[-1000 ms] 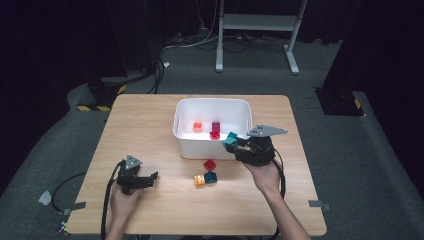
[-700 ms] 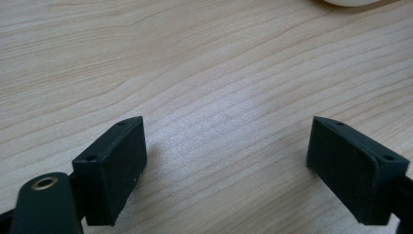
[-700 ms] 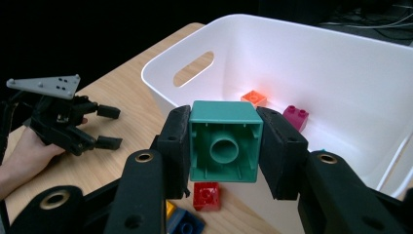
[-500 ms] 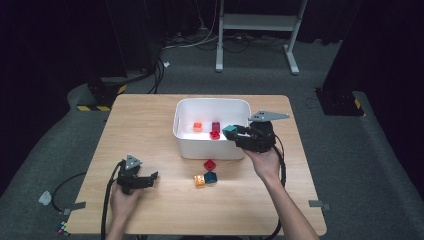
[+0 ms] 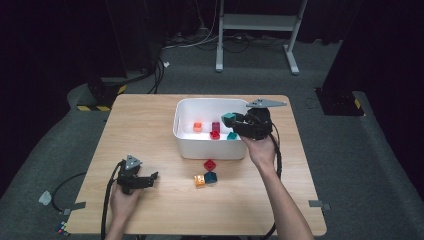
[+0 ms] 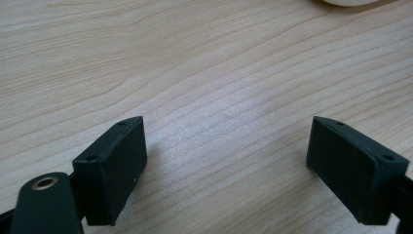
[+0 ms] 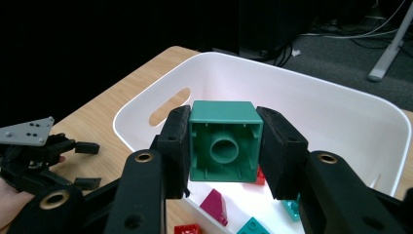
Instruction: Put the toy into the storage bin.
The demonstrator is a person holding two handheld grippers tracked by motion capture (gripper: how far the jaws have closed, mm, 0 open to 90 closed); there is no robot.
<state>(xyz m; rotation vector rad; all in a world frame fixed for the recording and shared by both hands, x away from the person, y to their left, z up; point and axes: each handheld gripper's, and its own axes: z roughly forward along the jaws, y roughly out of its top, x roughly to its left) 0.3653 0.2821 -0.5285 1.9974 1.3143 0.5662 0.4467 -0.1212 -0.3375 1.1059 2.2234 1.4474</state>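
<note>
I am clamping the green block (image 7: pixel 224 141) between my right gripper (image 7: pixel 224 146) jaws over the white bin (image 7: pixel 341 105) — poised for dropping — while my left gripper (image 6: pixel 226 165) is resting open and empty on the table (image 6: pixel 195 58).

right claw (image 7: pixel 224 151): black jaws, brass-ringed screws | grey three-cornered plate | black cable | sleeves: apparently none

1. The block (image 7: pixel 223 141) in the right gripper (image 7: pixel 223 146) is green, and the gripper itself is black with brass-looking rivets.
2. The bin (image 5: pixel 210 147) is plain white.
3. Inside it: an orange brick (image 5: pixel 197 127), a magenta one (image 5: pixel 216 126), a red one (image 5: pixel 215 134) and a teal one (image 5: pixel 232 136).
4. On the light wood-grain table (image 5: pixel 150 125): red (image 5: pixel 210 164), orange (image 5: pixel 199 180) and dark teal (image 5: pixel 211 177) bricks.
5. The left gripper (image 5: pixel 150 179) is black with a grey plate.
</note>
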